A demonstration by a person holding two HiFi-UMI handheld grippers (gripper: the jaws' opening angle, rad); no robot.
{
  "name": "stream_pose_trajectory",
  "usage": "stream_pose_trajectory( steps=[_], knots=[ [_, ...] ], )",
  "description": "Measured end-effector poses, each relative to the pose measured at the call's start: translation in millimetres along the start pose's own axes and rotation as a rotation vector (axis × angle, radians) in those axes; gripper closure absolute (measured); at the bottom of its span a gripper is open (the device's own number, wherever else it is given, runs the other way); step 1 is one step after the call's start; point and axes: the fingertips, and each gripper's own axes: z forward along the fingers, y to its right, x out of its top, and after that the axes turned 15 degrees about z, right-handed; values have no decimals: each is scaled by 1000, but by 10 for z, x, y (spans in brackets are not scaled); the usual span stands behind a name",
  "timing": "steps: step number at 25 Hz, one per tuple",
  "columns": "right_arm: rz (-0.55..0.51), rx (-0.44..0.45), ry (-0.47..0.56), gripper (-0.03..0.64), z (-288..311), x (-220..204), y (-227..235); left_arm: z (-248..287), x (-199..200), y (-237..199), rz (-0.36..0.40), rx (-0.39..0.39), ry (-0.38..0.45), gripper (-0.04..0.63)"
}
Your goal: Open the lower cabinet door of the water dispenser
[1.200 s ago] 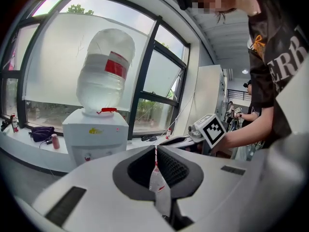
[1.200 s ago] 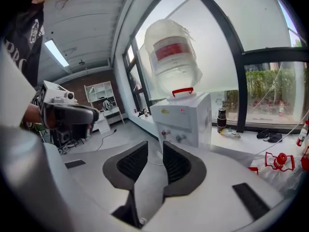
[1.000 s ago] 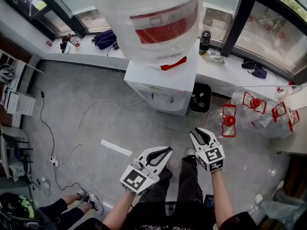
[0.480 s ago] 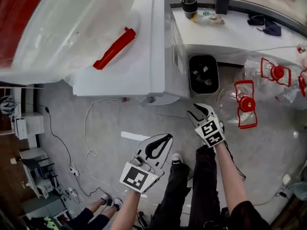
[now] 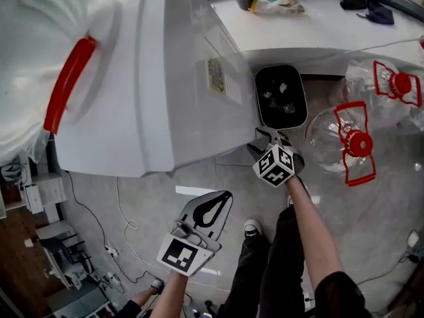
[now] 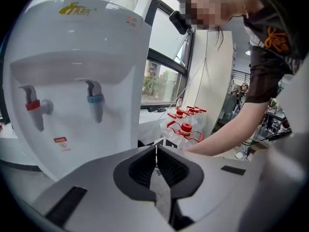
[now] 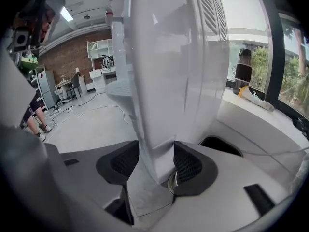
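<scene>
1. The right gripper (image 7: pixel 157 167) has its jaws wide and opening. A white upright corner low on the dispenser (image 7: pixel 169 71) stands between them, and the left pad (image 7: pixel 123 162) is clear of it. I cannot tell whether this corner is the edge of the door.
2. The left gripper (image 6: pixel 155 150) has its jaws together with nothing between them. It faces the dispenser's front, where the red tap (image 6: pixel 35 111) and blue tap (image 6: pixel 95 103) hang, and it does not touch the dispenser.
3. In the head view the right gripper (image 5: pixel 267 140) is low at the dispenser's (image 5: pixel 165 78) side, just beside a black bin (image 5: pixel 281 97). The left gripper (image 5: pixel 222 197) is over the floor (image 5: pixel 152 177), apart from the dispenser.
4. A bottle (image 5: pixel 33 58) with a red handle sits on top of the dispenser. Spare bottles (image 5: pixel 351 138) lie beyond the bin, and a cable (image 5: pixel 126 211) trails on the floor.
</scene>
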Motion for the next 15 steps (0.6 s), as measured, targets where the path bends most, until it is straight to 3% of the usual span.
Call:
stream_pose_trajectory(
  steps=[15],
  knots=[
    [62,-21,-61,426,-24,-60,-94,-184,-130,-73,9,12,16,578]
  ],
)
